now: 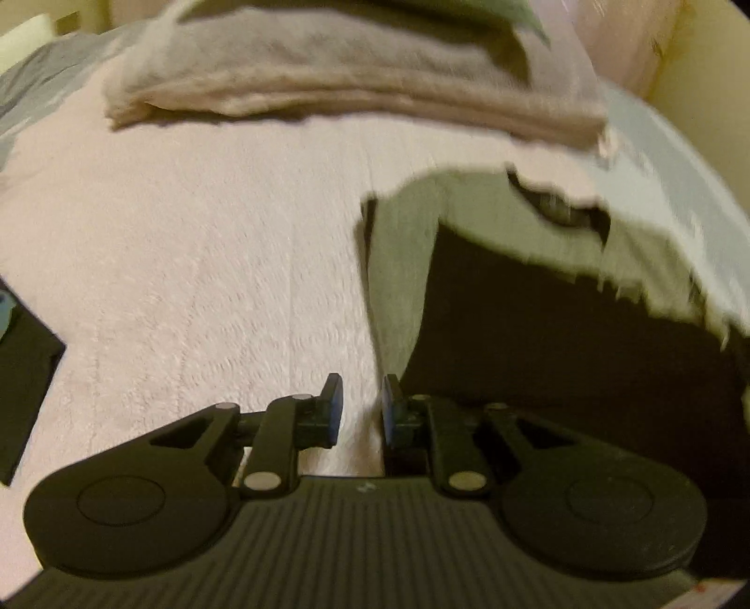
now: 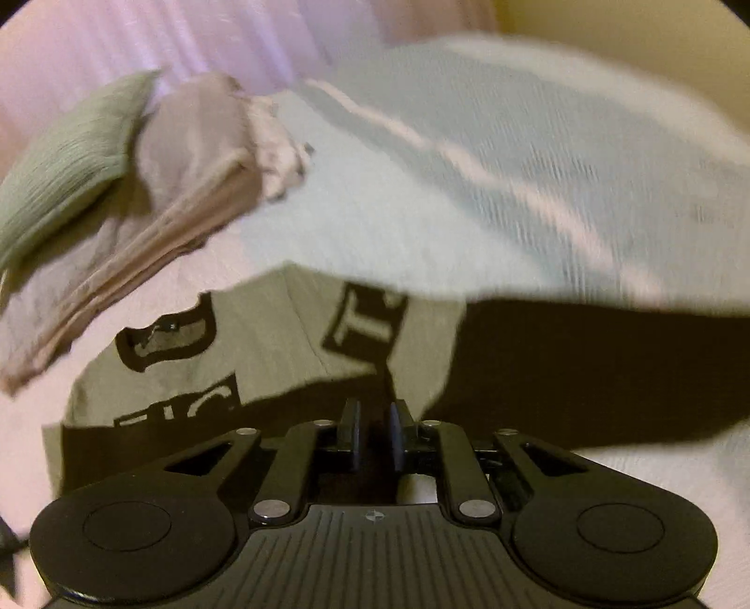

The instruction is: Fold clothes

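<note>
One garment is being worked on: a grey-and-black shirt [image 2: 262,346] with big block letters, lying flat on the bed [image 1: 187,262], near the right side of the left wrist view and filling the middle of the right wrist view. One pale blue cloth [image 2: 492,187] lies across its far edge, blurred. Beyond, at the far side, sits one stack of folded beige towels [image 1: 328,89], and one green folded piece [image 2: 61,173] rests on top of it. One dark item [image 1: 23,375] shows at the near left edge of the left wrist view; what it is cannot be told.

The left tongs [image 1: 361,407] stand with a narrow gap between the fingers, nothing in it, just above the pink cover beside the shirt's left edge. The right tongs [image 2: 375,431] also stand slightly apart and empty, over the shirt's black part.

The bed wears a fuzzy pale pink cover. A grey sheet [image 1: 42,79] shows at the far left, a pink curtain [image 2: 140,37] behind the stack, and a yellowish wall [image 2: 609,18] at the far right.
</note>
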Motion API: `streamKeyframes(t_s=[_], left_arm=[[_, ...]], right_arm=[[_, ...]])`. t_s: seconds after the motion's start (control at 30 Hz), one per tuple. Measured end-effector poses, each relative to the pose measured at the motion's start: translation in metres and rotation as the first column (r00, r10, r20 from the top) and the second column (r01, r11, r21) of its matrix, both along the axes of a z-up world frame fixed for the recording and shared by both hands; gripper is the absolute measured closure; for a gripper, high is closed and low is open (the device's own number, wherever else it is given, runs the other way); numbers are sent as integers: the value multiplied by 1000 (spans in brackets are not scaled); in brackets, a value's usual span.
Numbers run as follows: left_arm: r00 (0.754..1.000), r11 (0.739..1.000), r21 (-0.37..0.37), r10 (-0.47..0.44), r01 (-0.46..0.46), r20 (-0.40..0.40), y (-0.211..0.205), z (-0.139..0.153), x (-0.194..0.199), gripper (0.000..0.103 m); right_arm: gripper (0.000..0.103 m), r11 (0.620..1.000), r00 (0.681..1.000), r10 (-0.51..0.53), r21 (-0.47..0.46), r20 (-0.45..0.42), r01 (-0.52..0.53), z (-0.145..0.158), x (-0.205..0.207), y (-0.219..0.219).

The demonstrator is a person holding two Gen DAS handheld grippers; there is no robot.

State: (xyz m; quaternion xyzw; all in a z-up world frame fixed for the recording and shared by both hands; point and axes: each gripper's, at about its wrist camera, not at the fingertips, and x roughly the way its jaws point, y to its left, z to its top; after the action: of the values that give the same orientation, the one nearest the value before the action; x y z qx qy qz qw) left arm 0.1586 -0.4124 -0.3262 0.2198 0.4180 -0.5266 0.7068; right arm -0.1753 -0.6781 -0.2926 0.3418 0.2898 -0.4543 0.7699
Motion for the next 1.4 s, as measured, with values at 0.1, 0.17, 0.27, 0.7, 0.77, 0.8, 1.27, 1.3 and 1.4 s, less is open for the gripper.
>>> streamKeyframes(t_s=[0.1, 0.17, 0.27, 0.7, 0.77, 0.8, 1.27, 1.3, 1.4], left_arm=[[1000, 999, -36, -8, 8, -6, -13, 5, -10, 88], [999, 999, 4, -48, 48, -6, -32, -9, -23, 83], [999, 995, 97, -32, 31, 14, -51, -37, -30, 80], [976, 979, 57, 200, -196, -86, -9, 0, -2, 75], [961, 969, 60, 247, -241, -127, -7, 0, 3, 75], [954, 964, 64, 264, -257, -145, -6, -1, 3, 75], [934, 945, 56, 327, -323, -146, 22, 9, 26, 75], [931, 941, 60, 337, -332, -140, 27, 9, 31, 75], [925, 933, 73, 358, -352, -124, 44, 6, 43, 75]], right_arm=[[90, 997, 996, 71, 28, 55, -73, -12, 9, 0], [90, 986, 998, 57, 152, 38, -63, -44, 12, -9], [90, 978, 988, -26, 208, 154, -6, -46, -14, -8], [69, 650, 548, -759, 349, 351, 676, -50, -335, -4], [69, 607, 470, -789, 389, 395, 693, -64, -354, -6], [69, 597, 444, -795, 408, 413, 690, -71, -358, -7], [101, 730, 692, -666, 52, 278, 681, 0, -303, -29], [101, 765, 748, -620, -30, 237, 643, 19, -281, -28], [101, 872, 905, -395, -247, 158, 423, 68, -187, -10]])
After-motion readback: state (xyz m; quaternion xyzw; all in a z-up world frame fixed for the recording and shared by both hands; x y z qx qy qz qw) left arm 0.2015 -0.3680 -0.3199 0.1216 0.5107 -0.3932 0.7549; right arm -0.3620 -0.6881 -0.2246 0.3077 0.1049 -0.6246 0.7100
